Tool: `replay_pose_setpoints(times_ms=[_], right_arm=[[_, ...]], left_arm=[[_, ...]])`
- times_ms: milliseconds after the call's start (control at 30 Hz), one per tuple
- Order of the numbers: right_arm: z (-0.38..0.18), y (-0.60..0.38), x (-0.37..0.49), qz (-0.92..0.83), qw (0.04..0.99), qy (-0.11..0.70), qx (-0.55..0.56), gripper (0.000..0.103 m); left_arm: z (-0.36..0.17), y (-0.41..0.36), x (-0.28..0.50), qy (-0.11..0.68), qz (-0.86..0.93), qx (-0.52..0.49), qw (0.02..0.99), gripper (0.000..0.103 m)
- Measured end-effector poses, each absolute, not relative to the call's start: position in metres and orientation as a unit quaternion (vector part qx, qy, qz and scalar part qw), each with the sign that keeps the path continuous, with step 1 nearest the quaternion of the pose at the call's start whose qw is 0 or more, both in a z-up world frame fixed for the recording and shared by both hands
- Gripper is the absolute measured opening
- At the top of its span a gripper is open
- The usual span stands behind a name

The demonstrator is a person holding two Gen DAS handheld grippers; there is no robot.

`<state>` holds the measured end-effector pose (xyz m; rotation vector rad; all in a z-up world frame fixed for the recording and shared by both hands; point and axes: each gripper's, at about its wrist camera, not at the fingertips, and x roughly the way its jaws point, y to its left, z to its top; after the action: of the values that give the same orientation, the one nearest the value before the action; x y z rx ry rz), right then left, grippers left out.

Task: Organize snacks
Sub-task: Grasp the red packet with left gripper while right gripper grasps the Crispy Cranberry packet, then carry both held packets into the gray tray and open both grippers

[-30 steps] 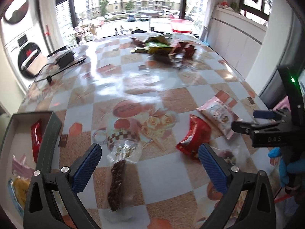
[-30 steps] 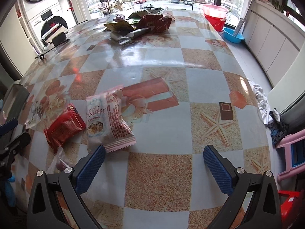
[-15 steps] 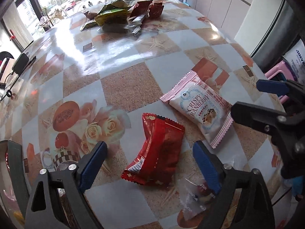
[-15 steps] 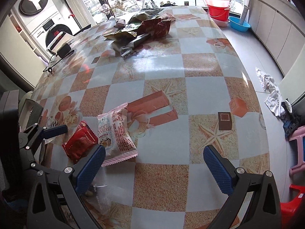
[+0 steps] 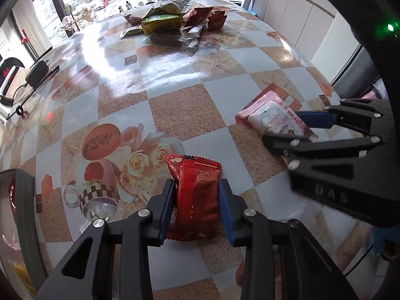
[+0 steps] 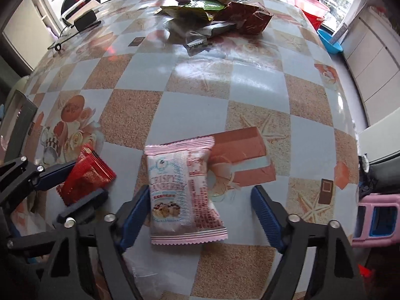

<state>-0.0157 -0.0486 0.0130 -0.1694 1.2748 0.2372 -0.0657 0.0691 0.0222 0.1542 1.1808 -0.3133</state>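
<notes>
While the left gripper (image 5: 196,206) jaws close, clenching the red packet (image 5: 196,195), its lower end is hidden; right gripper (image 6: 200,215) jaws closing, unclenched, around the pink packet (image 6: 183,192).

Both grippers point steeply down, jaws closing: the left gripper (image 5: 196,207) pressing a packet, the right gripper (image 6: 200,215) still gaping around another.

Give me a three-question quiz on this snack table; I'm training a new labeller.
1. True or false: the red packet sits between the left hand-held gripper's closing jaws.
2. Which packet lies between the right hand-held gripper's closing jaws: A red, B pink, C green?
3. Fill in: the snack pile lies at the table's ____ end.

Key: 1 true; 2 B; 3 far.
</notes>
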Motion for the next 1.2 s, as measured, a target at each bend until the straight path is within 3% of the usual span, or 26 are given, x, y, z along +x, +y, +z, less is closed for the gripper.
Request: replay_pose_setpoints(times_ms=[33,267,500,1200], right_arm=[[0.015,-0.051,-0.017,0.112,0.795,0.591,-0.072,0.041],[0.034,-0.075,-0.026,0.155,0.800,0.579,0.032,0.041],[0.070,-0.048,-0.034,0.188,0.809,0.556,0.036,0.041],[0.101,0.218,-0.047,0.374,0.756,0.537,-0.025,0.041]], left_arm=[[0.024,0.073,-0.070,0.554,-0.153,0.055,0.816,0.036],[0.054,0.088,-0.089,0.524,-0.155,0.025,0.837,0.036],[0.086,0.114,-0.100,0.489,-0.142,0.014,0.860,0.036],[0.102,0.347,-0.144,0.454,0.061,-0.089,0.885,0.036]])
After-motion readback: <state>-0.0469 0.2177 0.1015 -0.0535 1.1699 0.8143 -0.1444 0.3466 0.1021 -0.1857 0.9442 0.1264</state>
